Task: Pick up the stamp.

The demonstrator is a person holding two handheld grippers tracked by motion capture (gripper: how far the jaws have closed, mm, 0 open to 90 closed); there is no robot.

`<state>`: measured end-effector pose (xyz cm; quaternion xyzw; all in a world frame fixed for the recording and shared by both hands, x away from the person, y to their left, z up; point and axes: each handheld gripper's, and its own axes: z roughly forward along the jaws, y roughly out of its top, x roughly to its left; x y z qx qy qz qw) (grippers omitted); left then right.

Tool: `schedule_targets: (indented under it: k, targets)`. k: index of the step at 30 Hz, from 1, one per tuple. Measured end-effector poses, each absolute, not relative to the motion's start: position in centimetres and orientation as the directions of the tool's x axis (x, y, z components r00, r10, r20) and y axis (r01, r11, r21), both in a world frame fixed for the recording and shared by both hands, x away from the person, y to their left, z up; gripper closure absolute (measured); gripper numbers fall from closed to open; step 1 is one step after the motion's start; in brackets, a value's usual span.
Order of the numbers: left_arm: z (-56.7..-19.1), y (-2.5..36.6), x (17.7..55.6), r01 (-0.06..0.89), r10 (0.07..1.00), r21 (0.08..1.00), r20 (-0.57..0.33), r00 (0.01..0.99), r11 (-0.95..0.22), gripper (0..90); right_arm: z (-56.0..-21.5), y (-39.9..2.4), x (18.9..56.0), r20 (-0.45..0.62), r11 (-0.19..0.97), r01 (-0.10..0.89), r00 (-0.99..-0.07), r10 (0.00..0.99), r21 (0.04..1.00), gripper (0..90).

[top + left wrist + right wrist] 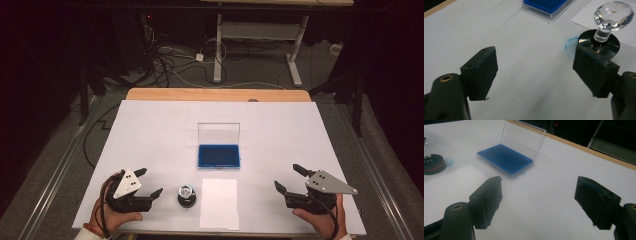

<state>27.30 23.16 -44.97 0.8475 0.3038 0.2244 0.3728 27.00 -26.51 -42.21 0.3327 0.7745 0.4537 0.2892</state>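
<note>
Two grippers, left (149,182) and right (288,179), jaws spread, empty; stamp (187,195) base half-hidden behind left jaw.

Stamp (604,35) beside open gripper (535,72)

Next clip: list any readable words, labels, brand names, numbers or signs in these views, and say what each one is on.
None can be read.
Stamp with its clear faceted knob: no lettering visible.
Blue ink pad and its open clear lid: unmarked.
White paper sheet: blank.
Grey plates on the left gripper and right gripper: holes, no text.
</note>
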Motion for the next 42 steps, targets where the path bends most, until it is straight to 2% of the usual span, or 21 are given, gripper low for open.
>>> schedule_targets:
  k: [3,13,24,34,39,42]
  targets:
    - [-45.0,23.1,27.5,0.348,0.677,0.764,0.154,0.72,-0.544,22.5,-42.4,-26.5,26.9,-0.151,0.38,0.261,-0.614,0.775,0.887,24.8]
    - [-44.3,23.8,27.3,0.343,0.669,0.767,0.148,0.728,-0.543,20.8,-42.4,-26.0,26.9,-0.169,0.406,0.251,-0.632,0.756,0.879,24.3]
    - [-43.2,24.0,26.9,0.351,0.664,0.762,0.135,0.735,-0.544,20.1,-42.4,-25.7,26.9,-0.156,0.403,0.266,-0.635,0.757,0.875,19.0]
    - [-41.6,22.6,25.9,0.325,0.603,0.719,0.164,0.78,-0.615,18.0,-42.4,-25.0,26.9,-0.172,0.426,0.26,-0.645,0.745,0.867,18.2]
    - [-40.3,21.8,26.2,0.347,0.599,0.705,0.137,0.789,-0.619,18.3,-42.8,-25.0,27.3,-0.16,0.436,0.289,-0.65,0.743,0.852,18.4]
    - [-39.8,20.6,26.7,0.347,0.561,0.664,0.131,0.818,-0.662,18.3,-43.0,-24.8,27.4,-0.175,0.477,0.302,-0.666,0.725,0.826,19.1]
